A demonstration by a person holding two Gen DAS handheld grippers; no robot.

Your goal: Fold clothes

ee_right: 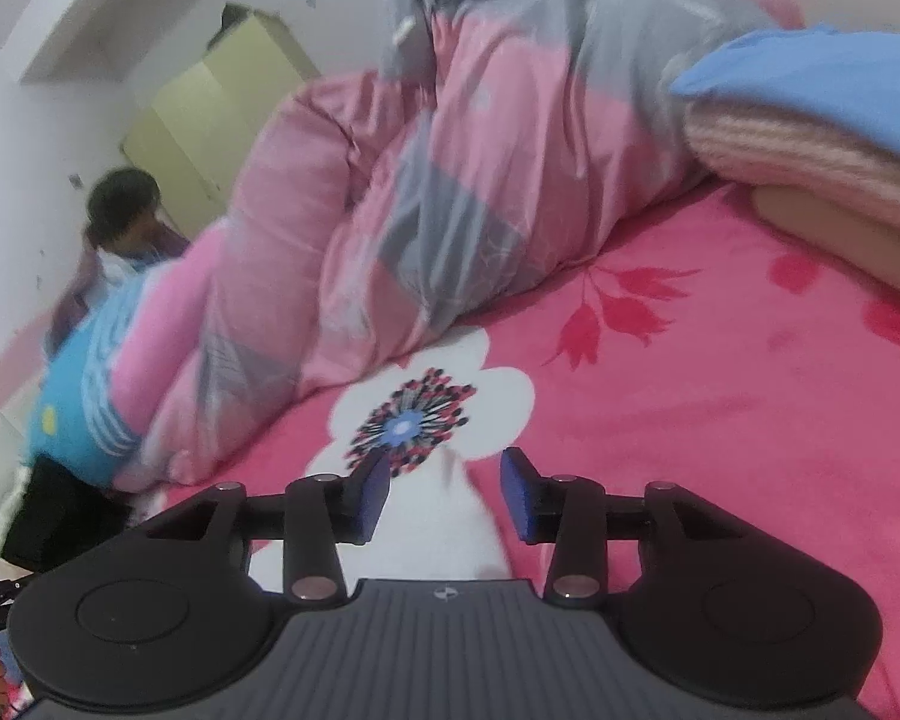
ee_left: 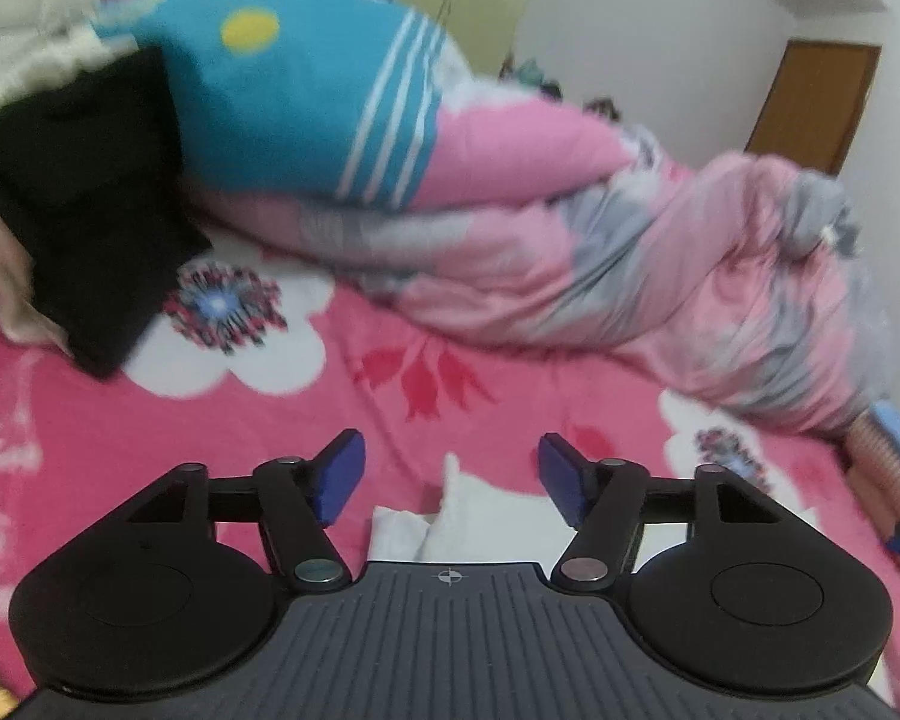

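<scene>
We hold the left gripper with its jaws wide and the right gripper with its jaws partly apart; neither pinches anything. The white garment lies on the pink bedspread just below both, released, so this piece looks folded. Black clothes sit stacked far left. We judge more items may remain, though none shows unfolded.

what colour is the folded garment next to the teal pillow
Black. The folded garment lies against the teal pillow, clearest in the left wrist view.
</scene>
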